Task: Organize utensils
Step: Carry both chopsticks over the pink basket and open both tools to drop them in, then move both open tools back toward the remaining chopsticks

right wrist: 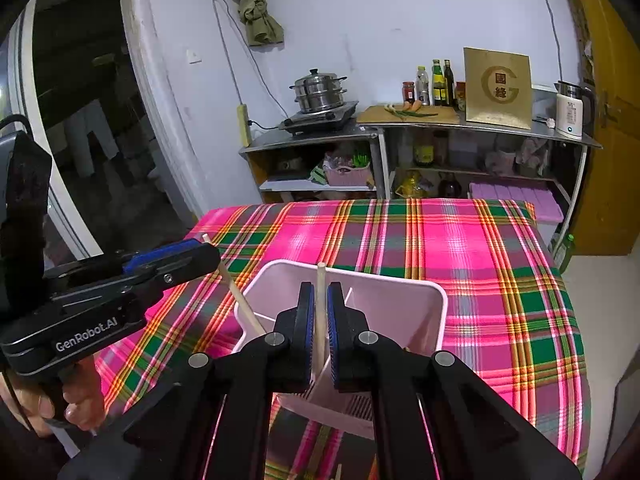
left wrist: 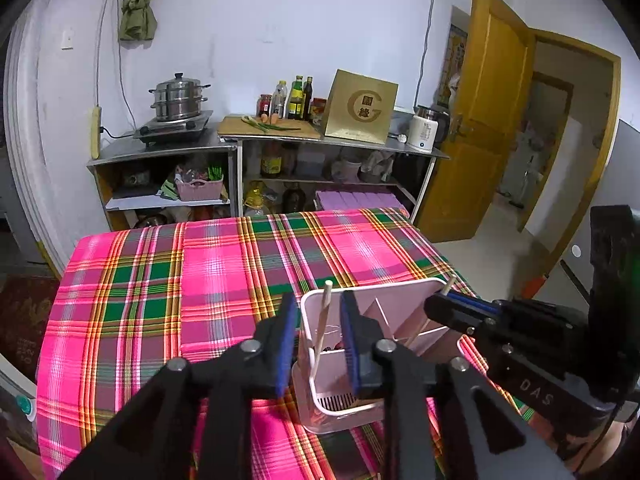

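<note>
Pale pink plastic utensil holder (left wrist: 374, 312), upright on the plaid-covered worktop (left wrist: 160, 280), near its front edge. Rectangular, rounded corners, open top, thin inner walls splitting it into compartments, slotted drain holes in the base. Two light wooden chopsticks inside, in separate compartments. One chopstick (left wrist: 323, 322) leaning at a slant, upper end poking above the rim. Other chopstick (right wrist: 320, 312) nearly vertical beside an inner divider, its tip also clear of the rim.

The left tool (right wrist: 208, 254) body reads "GenRobot.AI", the right tool (left wrist: 434, 306) "DAS", the gold box (right wrist: 498, 88) "G".
</note>
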Demonstrator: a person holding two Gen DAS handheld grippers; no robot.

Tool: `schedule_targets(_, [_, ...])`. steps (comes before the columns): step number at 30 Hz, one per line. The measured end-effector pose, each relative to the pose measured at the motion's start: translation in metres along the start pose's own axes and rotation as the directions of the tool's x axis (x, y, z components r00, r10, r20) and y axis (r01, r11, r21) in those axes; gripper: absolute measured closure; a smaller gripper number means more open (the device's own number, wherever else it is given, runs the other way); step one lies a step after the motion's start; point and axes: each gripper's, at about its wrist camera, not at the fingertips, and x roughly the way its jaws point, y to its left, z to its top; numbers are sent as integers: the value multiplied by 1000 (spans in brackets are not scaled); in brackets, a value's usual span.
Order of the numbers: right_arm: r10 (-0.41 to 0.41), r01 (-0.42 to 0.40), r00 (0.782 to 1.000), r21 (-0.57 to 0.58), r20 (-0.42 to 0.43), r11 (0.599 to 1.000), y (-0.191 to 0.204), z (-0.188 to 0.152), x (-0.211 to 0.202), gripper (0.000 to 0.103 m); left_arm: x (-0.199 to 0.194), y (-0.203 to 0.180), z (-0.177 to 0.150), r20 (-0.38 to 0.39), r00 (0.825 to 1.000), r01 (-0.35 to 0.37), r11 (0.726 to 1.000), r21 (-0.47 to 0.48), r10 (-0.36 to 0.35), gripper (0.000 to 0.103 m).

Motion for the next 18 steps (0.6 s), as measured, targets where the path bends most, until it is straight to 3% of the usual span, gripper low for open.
schedule_targets(2, [3, -3, 1000, 4, 12, 1000, -1, -1, -6, 87, -5, 0, -2, 7, 1000, 1, 1000, -3, -1, 75])
schedule_targets(10, [-8, 8, 998, 1, 63, 1000, -4, -20, -43, 86, -43, -5, -24, 66, 998, 13, 1000, 0, -13, 73])
schedule_targets(18, [-20, 20, 992, -2, 123, 1000, -4, -63, -100, 86, -81, -15, -78, 98, 995, 12, 1000, 3, -12, 71])
